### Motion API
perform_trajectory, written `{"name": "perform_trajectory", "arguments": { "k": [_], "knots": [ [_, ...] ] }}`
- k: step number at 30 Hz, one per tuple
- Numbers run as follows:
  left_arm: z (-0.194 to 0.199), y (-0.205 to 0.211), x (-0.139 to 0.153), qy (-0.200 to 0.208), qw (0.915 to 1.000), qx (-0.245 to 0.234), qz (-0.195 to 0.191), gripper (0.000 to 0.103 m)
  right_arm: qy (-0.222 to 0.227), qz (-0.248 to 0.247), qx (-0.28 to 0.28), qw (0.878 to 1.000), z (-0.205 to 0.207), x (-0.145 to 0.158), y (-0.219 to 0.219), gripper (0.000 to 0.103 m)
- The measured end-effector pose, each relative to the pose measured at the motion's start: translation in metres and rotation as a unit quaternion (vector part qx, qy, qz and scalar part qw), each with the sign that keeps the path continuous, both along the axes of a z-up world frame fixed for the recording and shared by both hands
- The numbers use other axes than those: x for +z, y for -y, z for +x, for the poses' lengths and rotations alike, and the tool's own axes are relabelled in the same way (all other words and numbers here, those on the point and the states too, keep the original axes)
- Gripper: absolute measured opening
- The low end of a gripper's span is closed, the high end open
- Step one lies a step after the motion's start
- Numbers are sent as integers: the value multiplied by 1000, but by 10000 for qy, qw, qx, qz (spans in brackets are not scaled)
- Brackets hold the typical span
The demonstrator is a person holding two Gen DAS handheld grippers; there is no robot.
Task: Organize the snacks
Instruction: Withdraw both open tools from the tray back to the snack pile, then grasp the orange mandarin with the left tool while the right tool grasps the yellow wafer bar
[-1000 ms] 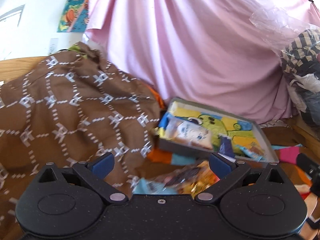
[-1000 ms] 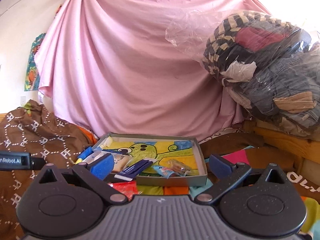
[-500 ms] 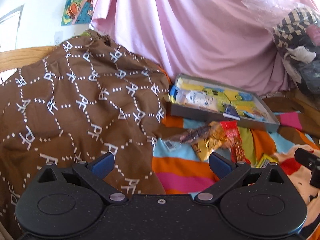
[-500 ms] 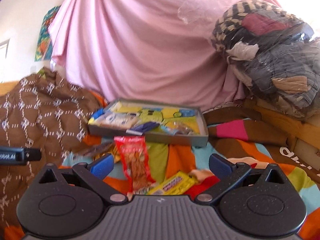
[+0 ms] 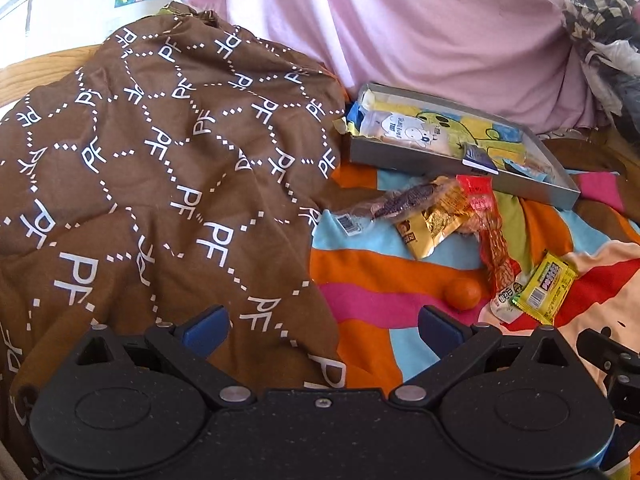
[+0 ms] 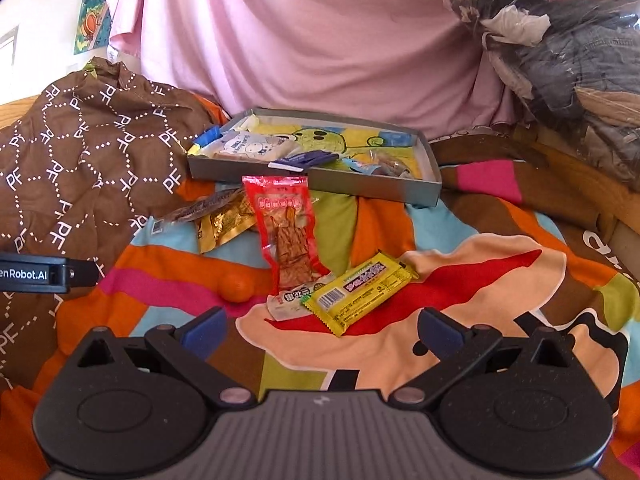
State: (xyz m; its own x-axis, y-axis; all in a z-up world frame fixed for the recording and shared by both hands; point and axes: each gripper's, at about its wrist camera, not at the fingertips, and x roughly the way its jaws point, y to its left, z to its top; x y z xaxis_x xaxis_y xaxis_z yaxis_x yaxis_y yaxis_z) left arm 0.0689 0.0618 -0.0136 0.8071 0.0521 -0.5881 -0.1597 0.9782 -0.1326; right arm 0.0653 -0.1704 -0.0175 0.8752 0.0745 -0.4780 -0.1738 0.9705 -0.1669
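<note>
Tools: I see my left tool (image 5: 322,330) and right tool (image 6: 322,330) both spread wide, gripping nothing.
Snacks: yellow bar (image 6: 360,292) overlaps red packet (image 6: 286,232).
Box: cardboard tray (image 6: 376,191) behind.

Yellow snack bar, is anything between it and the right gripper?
Nothing visible. The yellow snack bar lies on bare blanket just ahead of the open right gripper, overlapping a white packet on its left.

Shallow grey cardboard tray (image 6: 416,194), landmark, on striped multicoloured bedspread (image 6: 500,276); in it: white pouch (image 6: 250,148) left, dark blue packet (image 6: 308,158) centre. Before tray: red transparent snack packet (image 6: 286,232), gold foil packet (image 6: 222,222) to its left. Yellow wrapped bar (image 6: 360,292) and small orange ball (image 6: 236,286) lie nearer still; brown patterned quilt (image 6: 80,152) left of tray.
</note>
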Motion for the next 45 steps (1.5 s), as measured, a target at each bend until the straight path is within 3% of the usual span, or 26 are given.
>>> {"name": "perform_trajectory", "arguments": {
  "k": [10,15,27,32,37,42,45],
  "knots": [
    [10,13,-3,38,9995,-301,118,101,-164,51,-205,9996,9,-7,7,103],
    [21,18,-4,-14,9983,-581,20,101,-453,-71,-404,9981,22,-17,10,103],
    [86,55,-17,-1,9871,-1546,409,101,-750,-222,-395,9962,51,-19,21,103],
    [114,73,-25,48,9833,-1759,463,101,-642,-37,5,9979,64,0,40,103],
    [128,77,-37,-60,9796,-1989,271,100,-947,456,-35,9945,98,15,62,103],
    [130,76,-44,-217,9743,-2241,37,94,-1318,1202,-225,9837,120,0,70,102],
    [129,76,-44,-196,9712,-2373,-11,85,-1390,1282,-340,9814,127,-12,64,97]
  ]
}}
